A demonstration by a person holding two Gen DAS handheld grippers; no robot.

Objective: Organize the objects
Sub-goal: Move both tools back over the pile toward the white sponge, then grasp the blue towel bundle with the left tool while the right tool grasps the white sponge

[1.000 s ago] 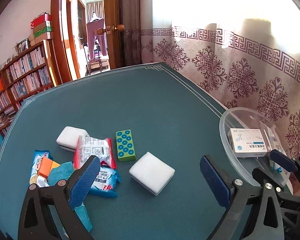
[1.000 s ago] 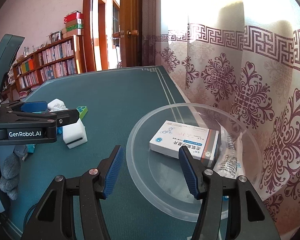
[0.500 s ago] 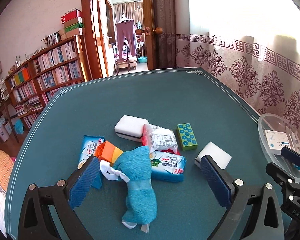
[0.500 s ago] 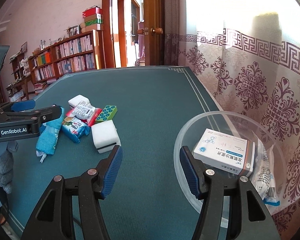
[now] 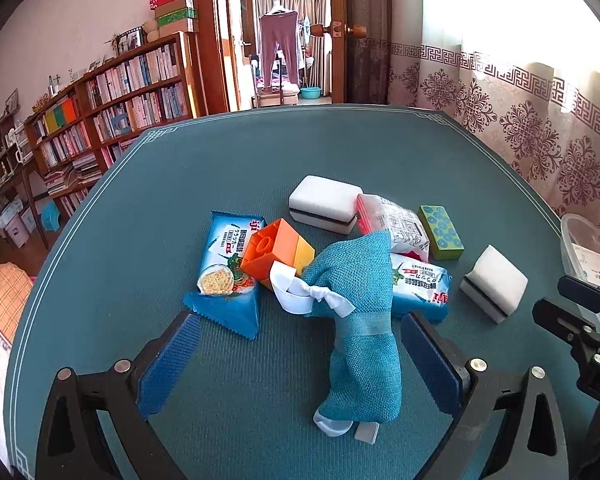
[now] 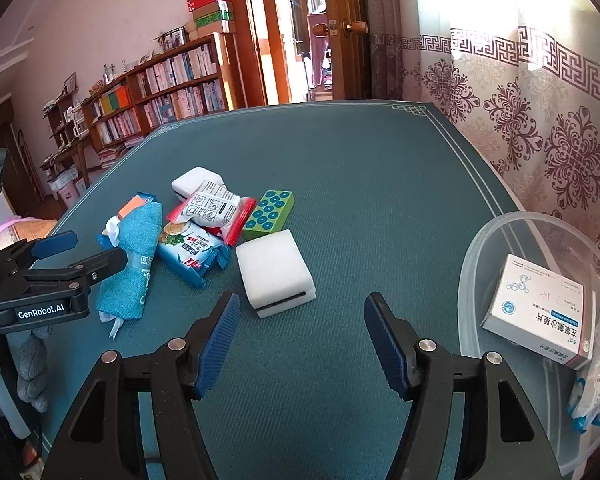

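Note:
A pile lies on the teal table (image 5: 260, 152): a blue cloth pouch (image 5: 360, 332), an orange and yellow block (image 5: 276, 252), two blue cracker packs (image 5: 228, 272), a red and white packet (image 5: 396, 224), a green dotted block (image 5: 440, 232) and two white sponges (image 5: 324, 202). My left gripper (image 5: 296, 364) is open and empty, with the pouch between its fingers. My right gripper (image 6: 300, 344) is open and empty, just in front of the nearer white sponge (image 6: 274, 270). A clear plastic bowl (image 6: 484, 240) at the right holds a white medicine box (image 6: 540, 308).
A patterned curtain (image 6: 540, 128) hangs along the table's right edge. A bookshelf (image 5: 112, 108) and an open doorway (image 5: 284, 40) are beyond the far side. The left gripper's body (image 6: 48, 284) shows at the left of the right wrist view.
Both grippers have swung left, away from the bowl and toward the pile. The pouch now lies between the left gripper's fingers. Both grippers stayed open.

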